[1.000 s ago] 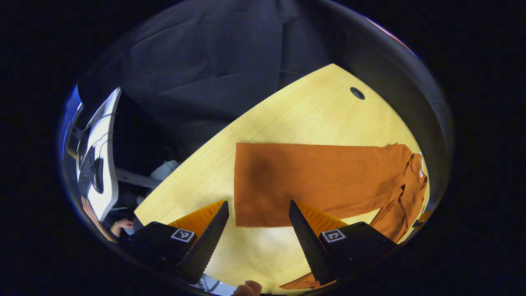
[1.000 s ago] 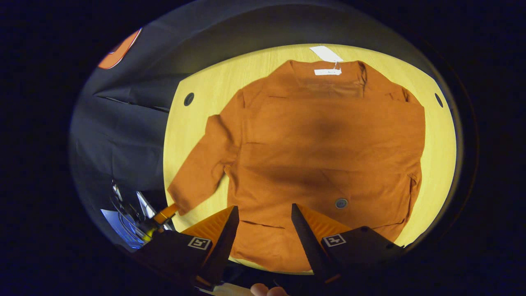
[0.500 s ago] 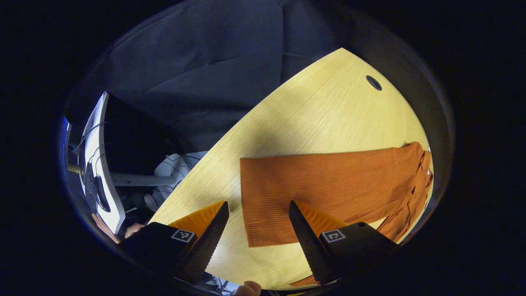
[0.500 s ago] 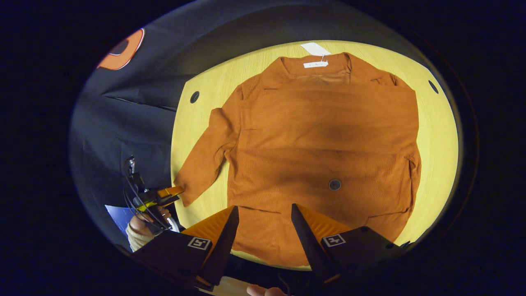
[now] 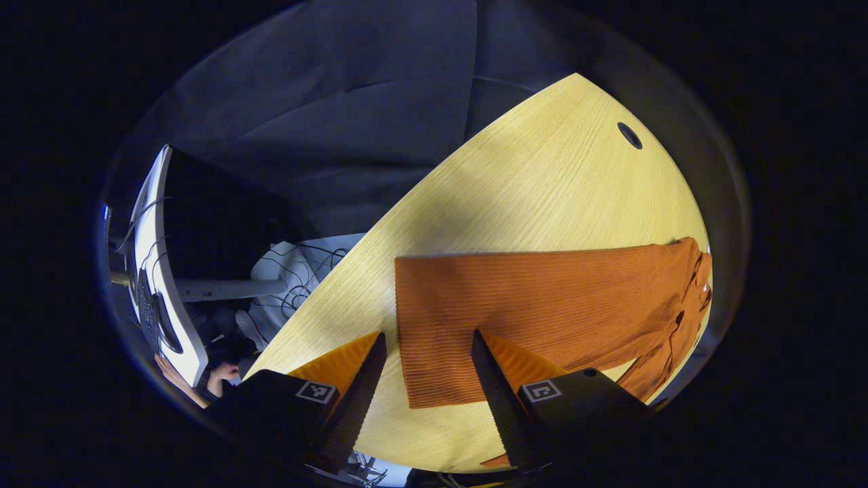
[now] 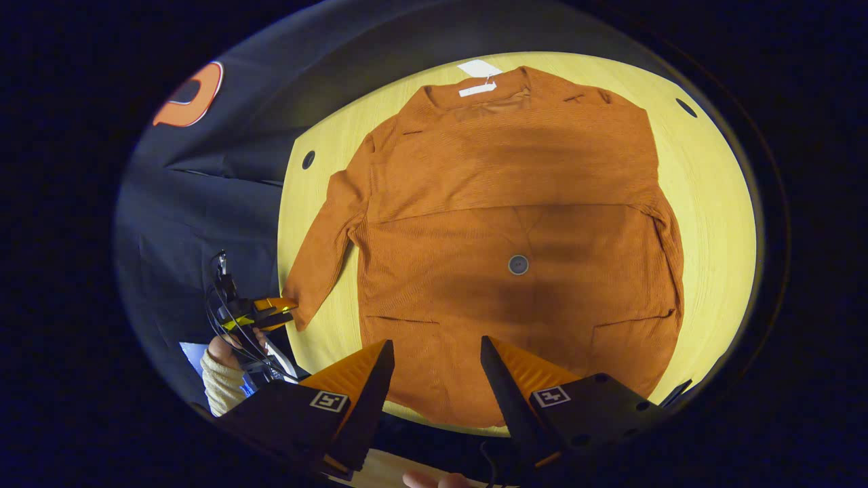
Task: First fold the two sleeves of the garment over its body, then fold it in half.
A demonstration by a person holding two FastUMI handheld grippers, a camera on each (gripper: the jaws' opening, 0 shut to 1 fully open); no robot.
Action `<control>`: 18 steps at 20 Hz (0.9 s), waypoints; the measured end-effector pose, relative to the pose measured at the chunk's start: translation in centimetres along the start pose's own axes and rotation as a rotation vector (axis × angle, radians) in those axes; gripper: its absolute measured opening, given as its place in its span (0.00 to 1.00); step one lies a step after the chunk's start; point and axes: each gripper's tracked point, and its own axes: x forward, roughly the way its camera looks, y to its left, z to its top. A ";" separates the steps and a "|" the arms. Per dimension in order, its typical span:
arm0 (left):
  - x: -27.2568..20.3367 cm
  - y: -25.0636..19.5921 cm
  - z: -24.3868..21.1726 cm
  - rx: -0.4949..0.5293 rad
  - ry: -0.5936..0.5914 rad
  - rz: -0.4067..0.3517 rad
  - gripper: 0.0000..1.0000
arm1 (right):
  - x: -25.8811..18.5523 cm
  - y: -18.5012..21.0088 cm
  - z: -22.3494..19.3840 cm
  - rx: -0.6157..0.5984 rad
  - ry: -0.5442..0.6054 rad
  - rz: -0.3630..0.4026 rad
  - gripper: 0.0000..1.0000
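An orange knit garment (image 6: 515, 176) lies flat on the yellow wooden table (image 6: 712, 203), collar and white tag (image 6: 478, 68) at the far end. Its one sleeve (image 6: 329, 230) sticks out to the left, and the cuff (image 5: 434, 339) shows close up in the left gripper view. My left gripper (image 5: 427, 339) hovers open over that cuff, fingers on either side of it in the image. It also appears in the right gripper view as the left gripper (image 6: 268, 313), held by a hand just beside the cuff. My right gripper (image 6: 435, 344) stands open above the hem, holding nothing.
The table has cable holes (image 5: 629, 135) (image 6: 308, 159) (image 6: 685, 107) near its far corners. Its left edge runs close to the cuff. Past that edge stand a white desk (image 5: 152, 271) and loose cables (image 5: 298, 261) on the floor. A cream-sleeved arm (image 6: 220, 379) holds the left gripper.
The right gripper has drawn back, so the whole garment sits farther off. The left gripper has closed in on the cuff of the outspread sleeve.
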 end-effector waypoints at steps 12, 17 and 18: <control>0.2 -0.7 0.5 -0.007 0.021 -0.095 0.06 | -4.2 -3.3 -2.2 0.013 -0.016 0.002 0.83; -1.5 -2.3 1.2 0.026 -0.010 -0.112 0.03 | -4.5 -6.6 -2.5 0.013 -0.006 -0.059 0.90; -2.1 -2.8 1.3 0.037 -0.009 -0.106 0.03 | -4.3 -7.4 -2.8 0.013 0.003 -0.076 0.95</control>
